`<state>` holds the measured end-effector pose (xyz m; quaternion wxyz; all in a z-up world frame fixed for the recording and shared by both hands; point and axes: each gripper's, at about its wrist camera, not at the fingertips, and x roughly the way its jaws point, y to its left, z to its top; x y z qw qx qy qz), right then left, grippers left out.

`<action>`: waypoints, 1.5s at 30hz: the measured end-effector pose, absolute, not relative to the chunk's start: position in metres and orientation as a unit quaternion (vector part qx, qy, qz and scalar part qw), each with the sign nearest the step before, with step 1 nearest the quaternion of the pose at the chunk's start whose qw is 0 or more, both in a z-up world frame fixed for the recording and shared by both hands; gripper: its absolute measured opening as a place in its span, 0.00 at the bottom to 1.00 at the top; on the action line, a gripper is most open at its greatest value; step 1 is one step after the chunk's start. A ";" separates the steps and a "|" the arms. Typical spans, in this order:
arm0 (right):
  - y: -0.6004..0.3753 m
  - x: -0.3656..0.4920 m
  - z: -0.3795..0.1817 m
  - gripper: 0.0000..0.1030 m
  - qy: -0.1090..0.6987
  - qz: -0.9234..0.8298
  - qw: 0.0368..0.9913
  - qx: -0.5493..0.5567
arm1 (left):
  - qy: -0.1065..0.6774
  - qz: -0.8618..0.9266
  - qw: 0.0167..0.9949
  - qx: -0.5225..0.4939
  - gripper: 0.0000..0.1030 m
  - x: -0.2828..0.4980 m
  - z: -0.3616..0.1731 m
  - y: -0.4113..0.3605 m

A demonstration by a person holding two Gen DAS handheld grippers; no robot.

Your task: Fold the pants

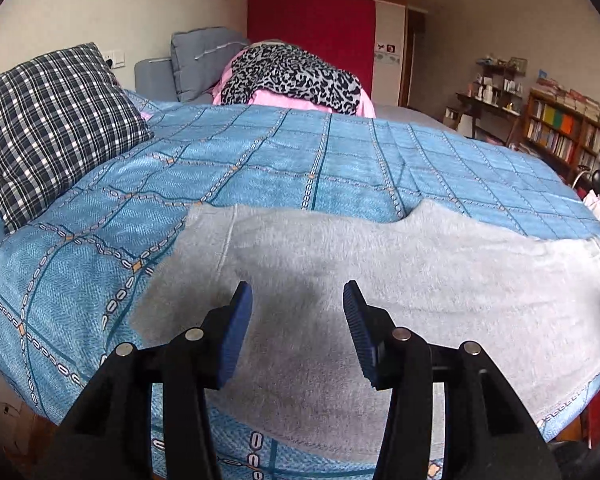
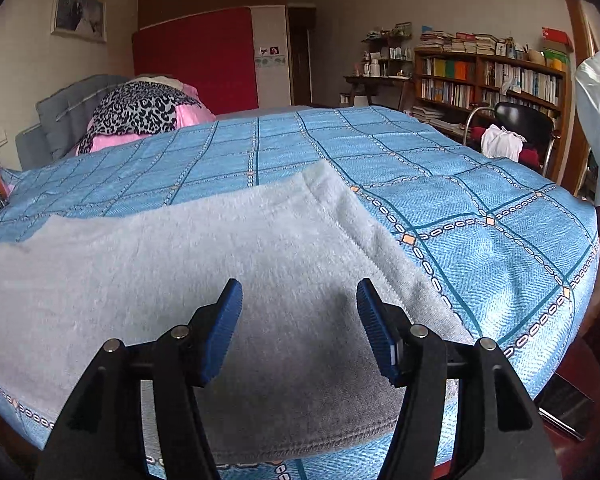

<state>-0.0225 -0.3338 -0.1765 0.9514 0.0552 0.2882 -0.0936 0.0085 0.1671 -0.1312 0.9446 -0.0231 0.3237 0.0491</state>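
Grey fleece pants (image 1: 380, 280) lie flat across the near edge of the blue patterned bed cover (image 1: 260, 160). My left gripper (image 1: 298, 292) is open just above the pants' left part, holding nothing. In the right wrist view the same pants (image 2: 180, 260) spread left, with a stitched hem along the right and near edges. My right gripper (image 2: 299, 290) is open above the right end of the pants, holding nothing.
A checked pillow (image 1: 48, 120) leans at the bed's left. A leopard-print and pink pile (image 1: 292, 76) sits at the far end. A bookshelf (image 2: 488, 76) and a black chair (image 2: 520, 128) with clothes stand to the right of the bed.
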 end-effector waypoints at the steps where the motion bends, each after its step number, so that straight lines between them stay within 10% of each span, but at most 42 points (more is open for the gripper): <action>1: -0.336 -0.020 -0.183 0.59 0.296 -0.103 0.948 0.051 | 0.335 0.056 0.940 -0.028 0.47 0.013 -0.139 0.173; 11: -0.354 -0.012 -0.193 0.61 0.324 -0.093 0.939 0.063 | 0.353 0.050 0.932 -0.058 0.35 0.010 -0.160 0.196; 24: -0.351 0.076 -0.130 0.61 0.334 -0.038 0.938 0.079 | 0.348 -0.005 0.937 -0.008 0.48 0.063 -0.130 0.132; 45: -0.415 0.150 -0.194 0.70 0.402 -0.089 0.906 0.103 | 0.385 0.030 0.922 -0.019 0.49 0.108 -0.169 0.149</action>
